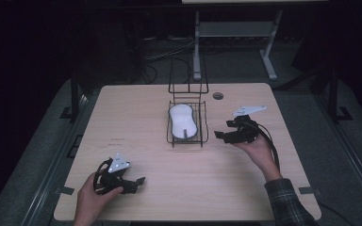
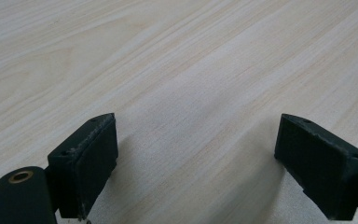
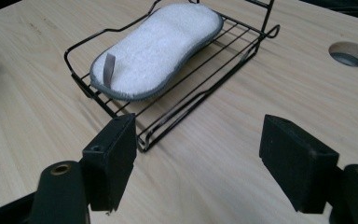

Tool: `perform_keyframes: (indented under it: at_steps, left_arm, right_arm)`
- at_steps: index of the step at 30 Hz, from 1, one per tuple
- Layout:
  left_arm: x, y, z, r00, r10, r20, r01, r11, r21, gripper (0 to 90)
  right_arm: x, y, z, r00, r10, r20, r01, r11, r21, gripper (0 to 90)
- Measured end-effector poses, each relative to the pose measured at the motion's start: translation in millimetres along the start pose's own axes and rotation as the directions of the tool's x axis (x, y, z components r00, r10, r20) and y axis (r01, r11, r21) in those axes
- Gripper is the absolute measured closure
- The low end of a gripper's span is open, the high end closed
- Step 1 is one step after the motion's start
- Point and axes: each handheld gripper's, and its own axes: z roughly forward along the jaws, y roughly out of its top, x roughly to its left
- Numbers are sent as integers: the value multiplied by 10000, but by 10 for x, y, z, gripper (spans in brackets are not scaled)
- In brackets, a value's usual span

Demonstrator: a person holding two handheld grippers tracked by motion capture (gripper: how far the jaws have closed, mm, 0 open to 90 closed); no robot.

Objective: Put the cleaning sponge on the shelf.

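The white sponge [image 1: 183, 120] lies flat in the black wire rack [image 1: 170, 136] near the middle of the table [image 1: 136, 108], w/ its little grey loop [image 3: 108, 67] at the end closer to the person. The right gripper [image 1: 222, 135] sits just beside the rack on its right side, jaws spread wide w/ nothing between them. The left gripper [image 1: 138, 182] rests far away near the front left edge, jaws also spread and empty, just bare wood under them. What could go wrong, I think: the right gripper is very near the rack's thin wire rim [image 3: 191, 105]. If it swings back that way, a jaw may bump the rim and slide the whole rack, b/c the rack looks light. It may also hook a wire and tip the rack, so the sponge rolls out. The sponge looks soft and sits a bit over the rack's low side, so a small knock may push it off. The round hole [image 1: 218, 95] in the table is close too, & a cable could snag there.
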Motion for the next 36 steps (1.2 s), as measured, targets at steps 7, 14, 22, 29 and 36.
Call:
perform_keyframes:
  at_steps: [7, 14, 22, 29, 36]
  left_arm:
    - [0, 0, 0, 10000, 3, -2, -3, 10000, 0, 123]
    - [0, 0, 0, 10000, 2, -2, -2, 10000, 2, 123]
    - [0, 0, 0, 10000, 6, -2, -6, 10000, 4, 123]
    - [0, 0, -1, 10000, 5, -8, -5, 10000, 18, 123]
    - [2, 0, -2, 10000, 37, -4, -37, 10000, 29, 123]
  right_arm:
    - [0, -208, -130, 9999, 96, 134, -94, 9998, -158, 251]
    - [-48, -388, -302, 9990, 213, 386, -205, 9996, -213, 241]
    - [-84, -623, -496, 9980, 349, 533, -338, 9992, -226, 236]
    - [-81, -775, -630, 9974, 434, 574, -422, 9989, -225, 223]
    - [-87, -926, -770, 9952, 734, 644, -716, 9970, -300, 178]
